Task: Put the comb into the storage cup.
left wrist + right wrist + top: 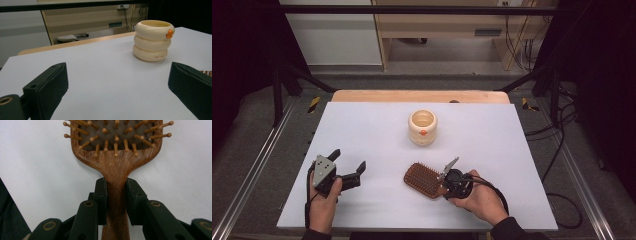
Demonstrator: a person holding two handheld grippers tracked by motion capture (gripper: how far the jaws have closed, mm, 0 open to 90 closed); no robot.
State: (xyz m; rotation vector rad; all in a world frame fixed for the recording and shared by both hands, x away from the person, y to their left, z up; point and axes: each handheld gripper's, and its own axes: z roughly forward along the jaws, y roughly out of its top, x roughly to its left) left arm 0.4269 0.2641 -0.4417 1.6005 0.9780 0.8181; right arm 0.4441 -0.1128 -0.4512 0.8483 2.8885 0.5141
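— Clamping the wooden hairbrush (116, 157) by its handle: why there?

— The handle is the narrow part, so the right gripper (116, 195) closes snugly on it, with the bristled head lying just ahead of the jaws, pins up on the table (362, 130).

— And the left gripper (348, 165)?

— It is wide open, holding nothing, with the cream ringed cup (153, 40) ahead to its right.

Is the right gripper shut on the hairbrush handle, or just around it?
Shut on it. In the right gripper view both pads of the right gripper press against the sides of the wooden hairbrush handle, bristles facing up.
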